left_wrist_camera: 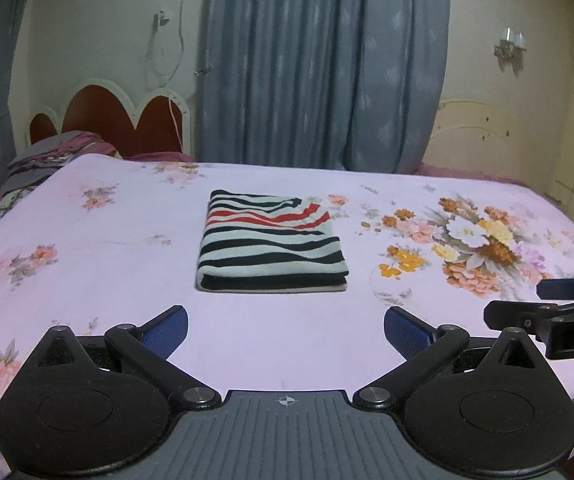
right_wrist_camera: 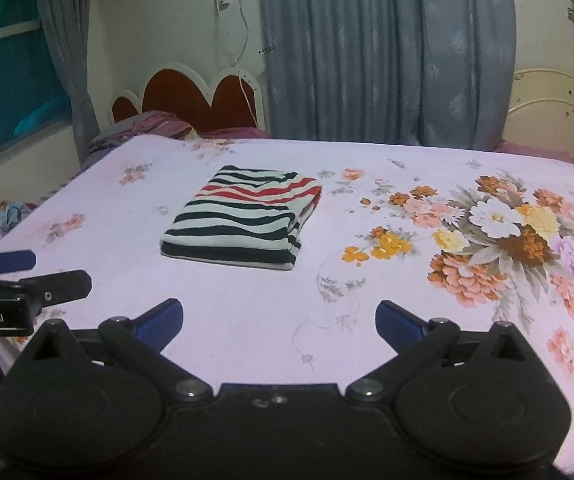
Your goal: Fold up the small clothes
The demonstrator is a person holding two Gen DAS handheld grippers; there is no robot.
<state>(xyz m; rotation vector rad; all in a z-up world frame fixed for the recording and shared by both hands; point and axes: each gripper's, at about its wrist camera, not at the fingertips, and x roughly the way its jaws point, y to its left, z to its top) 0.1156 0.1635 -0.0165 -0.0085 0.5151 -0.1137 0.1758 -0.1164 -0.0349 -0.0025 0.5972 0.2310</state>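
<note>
A small striped garment (left_wrist_camera: 271, 242), white with black and red stripes, lies folded into a neat rectangle on the pink floral bedsheet (left_wrist_camera: 107, 240); it also shows in the right wrist view (right_wrist_camera: 243, 218). My left gripper (left_wrist_camera: 285, 330) is open and empty, held above the sheet a short way in front of the garment. My right gripper (right_wrist_camera: 279, 322) is open and empty, in front of and to the right of the garment. Each gripper shows at the edge of the other's view: the right one (left_wrist_camera: 527, 304) and the left one (right_wrist_camera: 47, 276).
A red and white headboard (left_wrist_camera: 107, 114) with crumpled bedding (left_wrist_camera: 47, 156) stands at the back left. Blue-grey curtains (left_wrist_camera: 323, 64) hang behind the bed. A window (right_wrist_camera: 11, 72) is at the left. A large flower print (right_wrist_camera: 499, 236) covers the sheet's right side.
</note>
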